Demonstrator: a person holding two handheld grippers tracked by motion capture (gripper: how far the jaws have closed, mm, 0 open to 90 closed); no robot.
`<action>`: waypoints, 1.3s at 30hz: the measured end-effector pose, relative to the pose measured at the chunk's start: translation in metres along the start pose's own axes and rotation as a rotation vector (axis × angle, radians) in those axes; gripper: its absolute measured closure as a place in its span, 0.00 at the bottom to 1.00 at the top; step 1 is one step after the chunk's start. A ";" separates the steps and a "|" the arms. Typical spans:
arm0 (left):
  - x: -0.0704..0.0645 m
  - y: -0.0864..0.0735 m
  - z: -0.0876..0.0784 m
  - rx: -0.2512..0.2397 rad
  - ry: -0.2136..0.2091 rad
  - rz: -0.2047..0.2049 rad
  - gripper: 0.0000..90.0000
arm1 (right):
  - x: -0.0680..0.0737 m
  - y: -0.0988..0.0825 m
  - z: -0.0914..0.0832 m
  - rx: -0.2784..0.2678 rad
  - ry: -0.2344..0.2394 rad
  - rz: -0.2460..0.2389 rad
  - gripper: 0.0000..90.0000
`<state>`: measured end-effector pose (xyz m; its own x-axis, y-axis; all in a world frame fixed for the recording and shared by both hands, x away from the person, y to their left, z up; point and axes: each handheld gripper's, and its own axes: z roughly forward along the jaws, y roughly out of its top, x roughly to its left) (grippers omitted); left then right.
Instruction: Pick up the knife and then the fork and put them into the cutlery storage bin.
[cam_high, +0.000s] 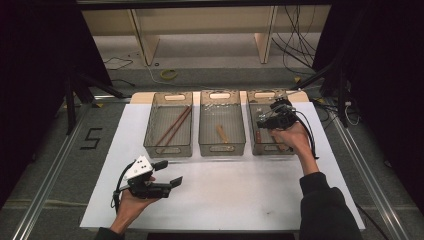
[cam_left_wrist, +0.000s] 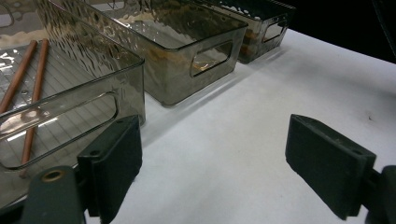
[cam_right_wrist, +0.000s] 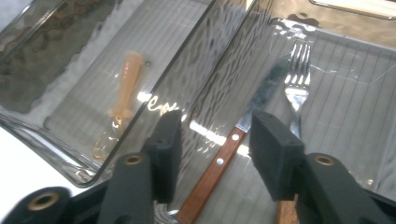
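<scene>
Three smoky clear bins stand in a row on a white sheet (cam_high: 225, 195). The left bin (cam_high: 167, 150) holds two brown chopsticks (cam_high: 173, 125). In the middle bin (cam_high: 222, 148) lies a pale orange plastic utensil (cam_right_wrist: 125, 86). The right bin (cam_high: 260, 95) contains a wooden-handled knife (cam_right_wrist: 212, 175) and a metal fork (cam_right_wrist: 299, 79). My right gripper (cam_right_wrist: 212, 140) hovers open over that bin, its jaws apart above the knife and not touching it. My left gripper (cam_high: 169, 173) is held open above the sheet near the front left, with nothing between its jaws.
In the left gripper view the chopsticks (cam_left_wrist: 37, 84) show through the left bin's wall (cam_left_wrist: 70, 116), with bare white sheet (cam_left_wrist: 243, 121) ahead of the jaws. Shelving legs, cables and a yellow ring (cam_high: 169, 74) lie on the floor beyond the table.
</scene>
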<state>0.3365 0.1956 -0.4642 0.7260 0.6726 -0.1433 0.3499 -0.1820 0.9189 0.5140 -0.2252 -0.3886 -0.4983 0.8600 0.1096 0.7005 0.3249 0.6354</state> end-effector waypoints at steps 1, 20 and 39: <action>0.000 0.000 0.000 0.001 0.000 0.000 0.20 | 0.001 -0.001 -0.001 -0.009 0.000 0.001 0.58; 0.000 0.000 0.000 0.006 -0.004 0.002 0.20 | 0.038 -0.035 -0.018 -0.160 0.070 -0.045 0.45; 0.001 0.000 0.001 0.009 -0.004 -0.009 0.20 | 0.062 -0.073 -0.030 -0.262 0.177 -0.033 0.35</action>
<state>0.3375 0.1956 -0.4645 0.7250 0.6716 -0.1526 0.3618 -0.1828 0.9141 0.4167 -0.2068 -0.4052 -0.6158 0.7614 0.2026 0.5388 0.2193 0.8133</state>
